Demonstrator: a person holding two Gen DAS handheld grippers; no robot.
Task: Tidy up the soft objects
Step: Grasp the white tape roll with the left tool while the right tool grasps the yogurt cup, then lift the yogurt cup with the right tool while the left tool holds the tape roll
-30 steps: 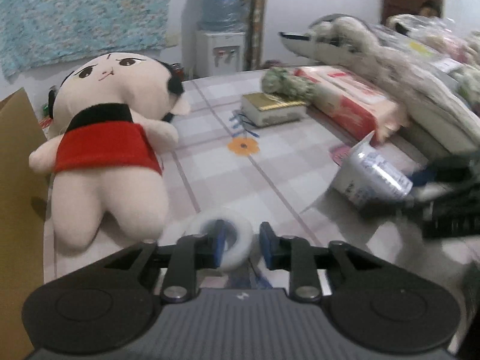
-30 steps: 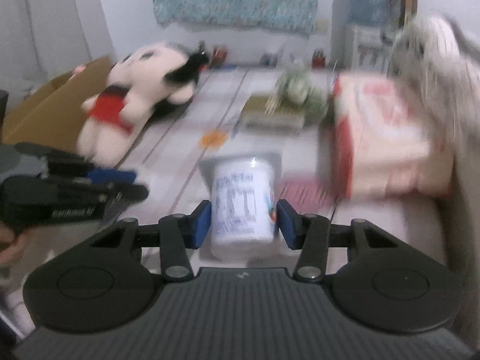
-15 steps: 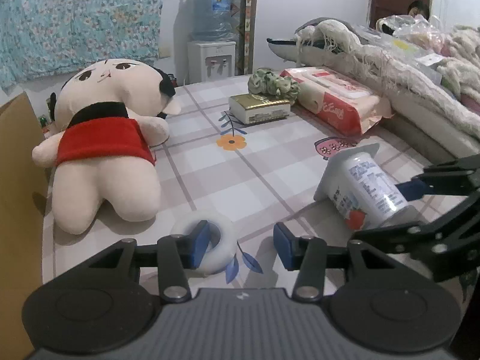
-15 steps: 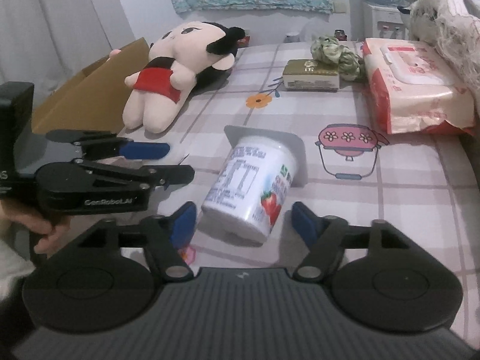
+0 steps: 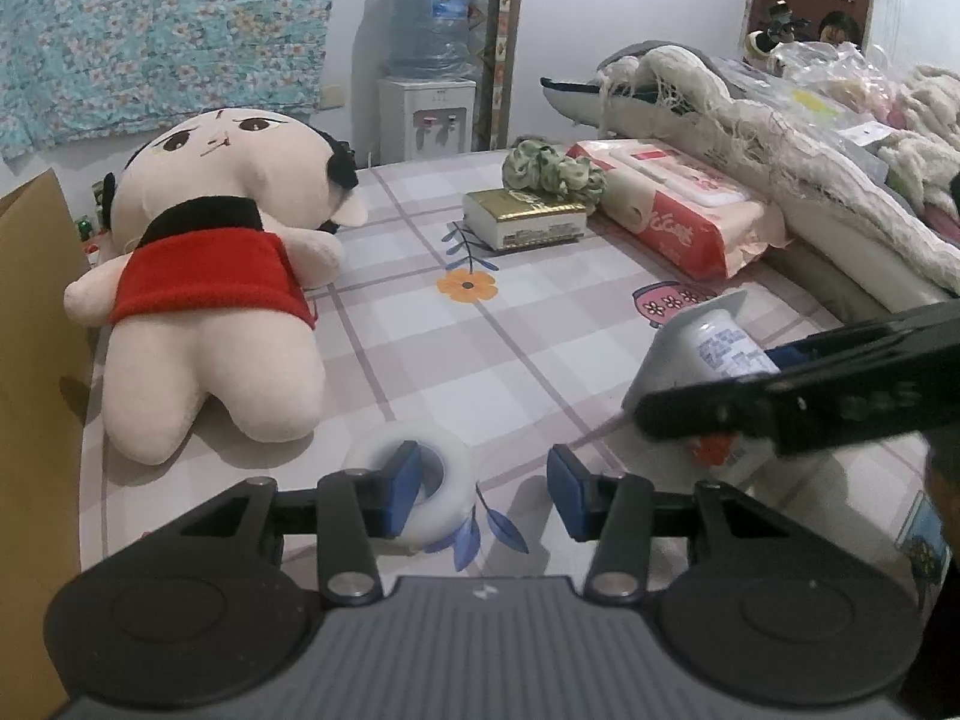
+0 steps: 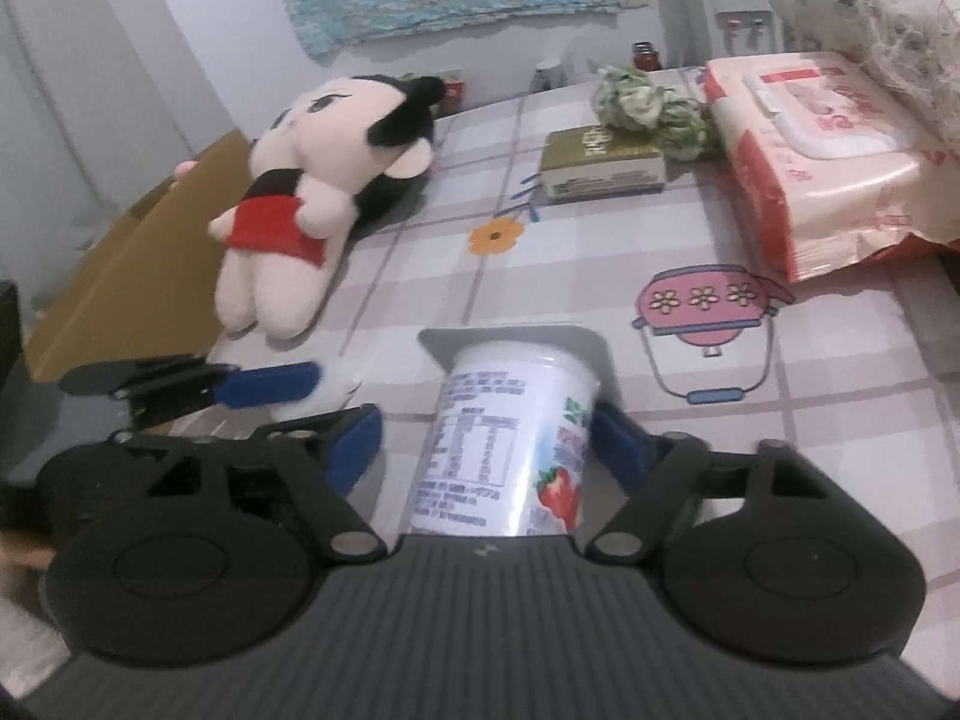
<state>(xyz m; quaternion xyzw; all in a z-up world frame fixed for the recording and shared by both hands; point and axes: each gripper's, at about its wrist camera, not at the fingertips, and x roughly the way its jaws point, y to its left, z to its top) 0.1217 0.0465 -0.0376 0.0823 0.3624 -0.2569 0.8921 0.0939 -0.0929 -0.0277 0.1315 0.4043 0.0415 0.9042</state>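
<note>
A plush doll in a red dress point(image 5: 204, 276) lies on the checked tablecloth at the left; it also shows in the right wrist view point(image 6: 300, 204). A white tape ring point(image 5: 420, 480) lies flat under my left gripper point(image 5: 483, 489), which is open with its left finger over the ring's hole. A white yogurt cup point(image 6: 510, 438) lies on its side between the fingers of my open right gripper point(image 6: 486, 441); the cup also shows in the left wrist view point(image 5: 714, 354). A green scrunchie point(image 5: 552, 171) rests by a gold box point(image 5: 525, 219).
A red and white wet-wipes pack point(image 5: 678, 213) lies at the right by a heap of blankets point(image 5: 780, 138). A cardboard box point(image 5: 30, 360) stands at the table's left edge. A water dispenser point(image 5: 429, 60) stands behind the table.
Both grippers have opened wide. The left let go of the tape ring and the right let go of the yogurt cup, which now lies on the table.
</note>
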